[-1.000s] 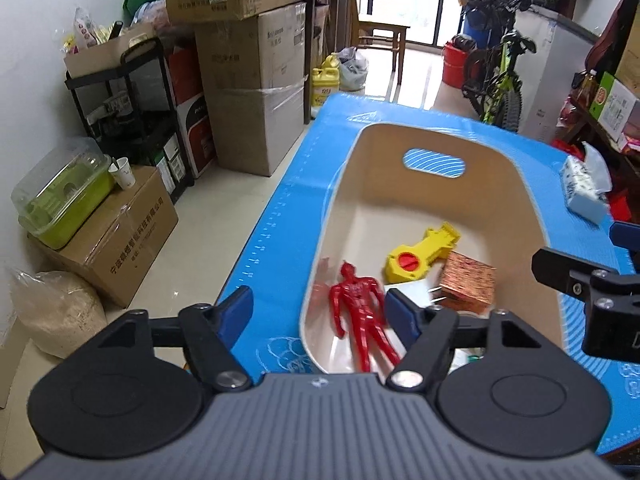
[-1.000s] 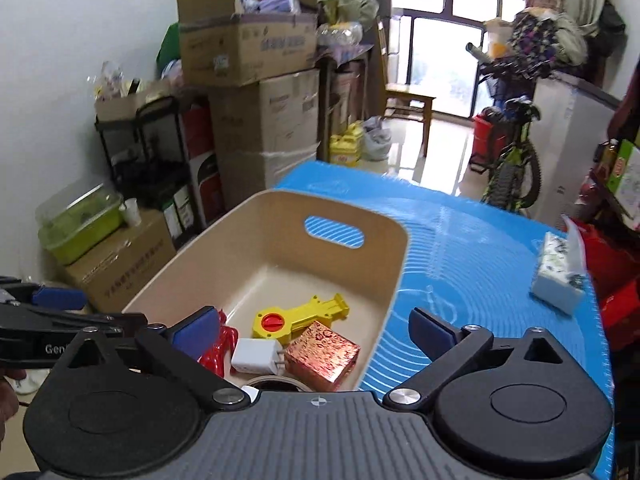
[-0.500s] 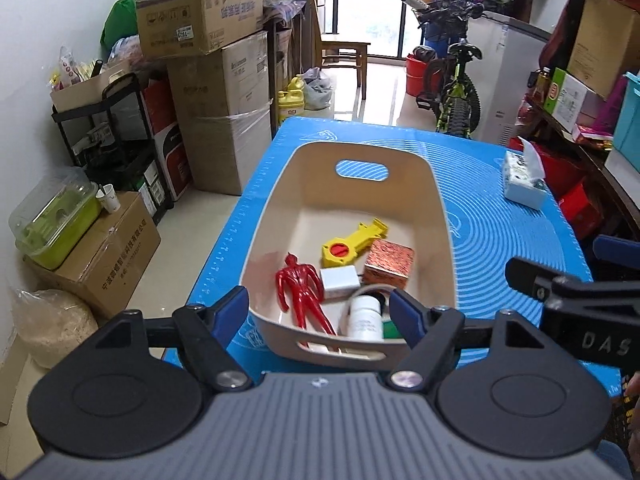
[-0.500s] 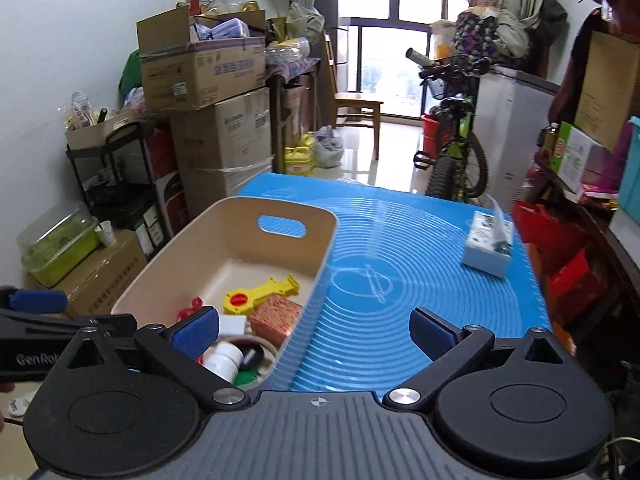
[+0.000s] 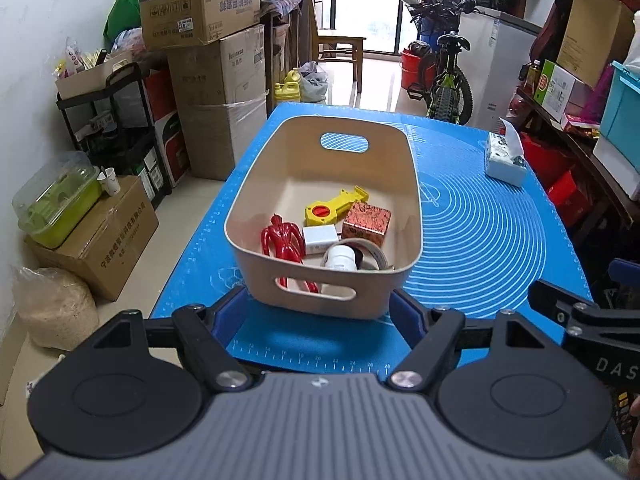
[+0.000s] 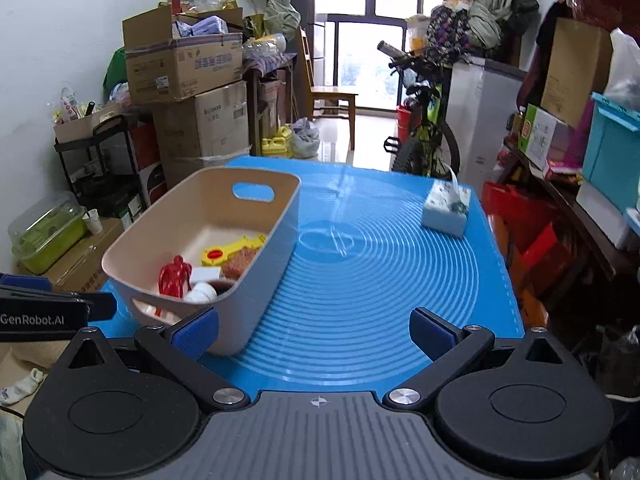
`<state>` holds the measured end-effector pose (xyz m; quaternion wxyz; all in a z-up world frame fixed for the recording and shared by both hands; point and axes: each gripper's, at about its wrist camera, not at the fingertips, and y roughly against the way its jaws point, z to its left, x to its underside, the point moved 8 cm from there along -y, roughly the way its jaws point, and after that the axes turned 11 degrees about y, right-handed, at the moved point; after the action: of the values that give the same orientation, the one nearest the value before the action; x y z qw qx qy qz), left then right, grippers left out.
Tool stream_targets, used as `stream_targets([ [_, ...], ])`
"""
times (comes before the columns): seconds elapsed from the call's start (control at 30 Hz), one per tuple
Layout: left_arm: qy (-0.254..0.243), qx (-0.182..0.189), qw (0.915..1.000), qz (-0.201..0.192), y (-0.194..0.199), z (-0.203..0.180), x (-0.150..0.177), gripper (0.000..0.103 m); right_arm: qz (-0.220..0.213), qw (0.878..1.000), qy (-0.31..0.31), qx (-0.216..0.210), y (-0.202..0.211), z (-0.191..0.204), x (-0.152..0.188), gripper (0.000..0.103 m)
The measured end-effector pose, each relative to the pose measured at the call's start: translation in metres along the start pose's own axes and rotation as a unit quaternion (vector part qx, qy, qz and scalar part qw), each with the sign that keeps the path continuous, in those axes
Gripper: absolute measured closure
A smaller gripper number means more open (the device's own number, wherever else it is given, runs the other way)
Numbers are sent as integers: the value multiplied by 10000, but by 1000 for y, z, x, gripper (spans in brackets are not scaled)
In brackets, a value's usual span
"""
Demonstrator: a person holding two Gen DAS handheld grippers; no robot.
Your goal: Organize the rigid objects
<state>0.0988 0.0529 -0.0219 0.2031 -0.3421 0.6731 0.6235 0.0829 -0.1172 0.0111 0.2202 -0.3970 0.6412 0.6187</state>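
Both tongs gaped wide, empty: left tongs (image 5: 320,312), right tongs (image 6: 314,332). Bin (image 5: 400,280) sat on blue bench (image 5: 480,240), left side, holding red figure (image 5: 280,236), yellow toy (image 5: 332,208), box (image 5: 366,224).

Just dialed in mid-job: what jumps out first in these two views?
The beige bin on the bright blue mat grabs the eye, left of the mat's middle. Inside lie a red figure, a yellow tool and a coppery box. A tissue pack sits alone at the mat's far right, and both hand-held grippers, left and right, hang open and empty near the mat's front edge.
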Motion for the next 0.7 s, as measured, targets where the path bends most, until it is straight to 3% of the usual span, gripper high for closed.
stream_targets([
  [0.37,-166,-5,9996,-212,-1,-2,22,25,-130,9998,-104,147,14,-4,24,2],
  [0.7,-295,145,9990,-290,-9,-6,33,25,-287,9990,163,296,12,6,31,2],
])
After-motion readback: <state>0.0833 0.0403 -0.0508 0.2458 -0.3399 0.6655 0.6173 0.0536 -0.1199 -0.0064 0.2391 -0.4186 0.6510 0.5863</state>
